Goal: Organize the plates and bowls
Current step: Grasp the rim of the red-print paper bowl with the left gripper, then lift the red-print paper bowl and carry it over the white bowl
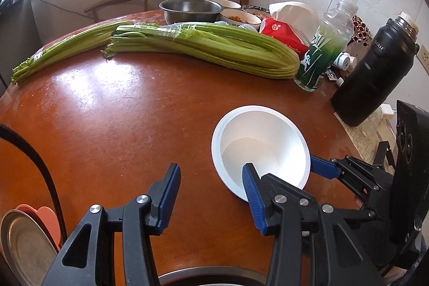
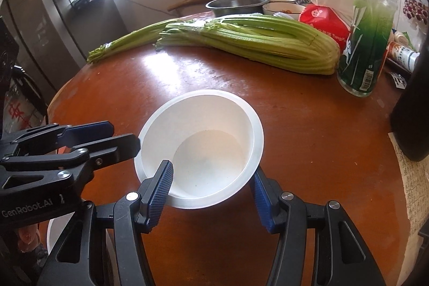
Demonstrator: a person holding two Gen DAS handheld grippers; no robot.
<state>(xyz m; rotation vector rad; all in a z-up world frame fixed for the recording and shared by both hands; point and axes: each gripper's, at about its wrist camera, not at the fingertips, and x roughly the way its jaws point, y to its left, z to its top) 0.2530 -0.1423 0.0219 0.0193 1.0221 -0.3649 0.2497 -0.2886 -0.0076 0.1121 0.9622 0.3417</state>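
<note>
Left wrist view: the left gripper (image 1: 211,195) stands with its jaws apart and nothing between them, over bare wood of the round table (image 1: 112,125). The white bowl (image 1: 260,149) sits upright just ahead and to the right of that gripper; its right finger overlaps the bowl's near rim in the picture, though contact cannot be confirmed. Beyond the bowl's right rim a blue finger of the right gripper is visible. The celery bundle (image 1: 203,47), the green-labelled bottle (image 1: 321,55) and the black flask (image 1: 375,71) lie well behind the bowl. A metal plate (image 1: 24,243) with an orange plate beneath it sits far left of the bowl, at the frame's lower edge.

Right wrist view: the right gripper (image 2: 211,195) is open, and the white bowl (image 2: 201,149) lies directly ahead, centred on its axis. One finger reaches inside the near-left rim; the other sits outside the near-right rim. The pads do not appear to press. The left gripper (image 2: 107,137) is just beside the bowl's left rim.

Assessment: the bowl is round, so no long axis governs. The right gripper is the better aligned and nearer; a short advance and closure on the rim would likely secure it.
</note>
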